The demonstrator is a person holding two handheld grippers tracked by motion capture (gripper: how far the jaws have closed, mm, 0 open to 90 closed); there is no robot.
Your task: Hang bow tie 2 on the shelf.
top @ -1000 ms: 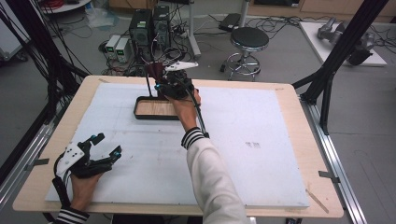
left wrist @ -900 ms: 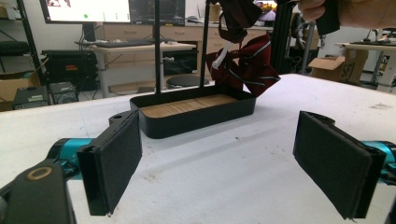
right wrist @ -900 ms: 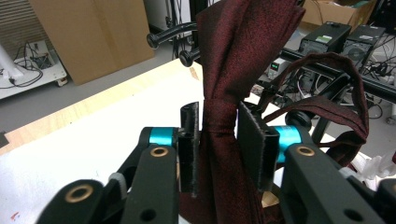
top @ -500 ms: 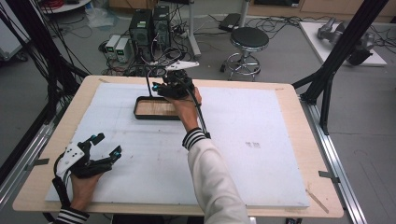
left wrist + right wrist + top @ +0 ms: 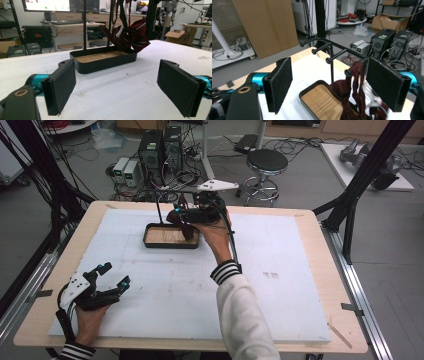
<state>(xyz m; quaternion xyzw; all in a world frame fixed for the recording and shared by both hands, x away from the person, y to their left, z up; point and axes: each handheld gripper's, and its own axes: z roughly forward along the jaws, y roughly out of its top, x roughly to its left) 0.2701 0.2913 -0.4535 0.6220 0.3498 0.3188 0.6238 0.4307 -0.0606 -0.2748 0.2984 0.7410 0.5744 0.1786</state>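
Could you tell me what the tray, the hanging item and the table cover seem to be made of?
Tray: matte black walls, probably metal or plastic, with a light wood-grain floor. Hanging item: dark red woven fabric with pale stripes, draping in soft folds. Table cover: white, slightly pitted sheet, likely foam board.

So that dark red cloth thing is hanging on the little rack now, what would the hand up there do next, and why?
Probably draw the right gripper back toward the person, clear of the rack. Its jaws stand open with nothing between them, and the dark red cloth hangs from a peg over the tray, so nothing seems left to hold. The left gripper rests open near the table's front edge.
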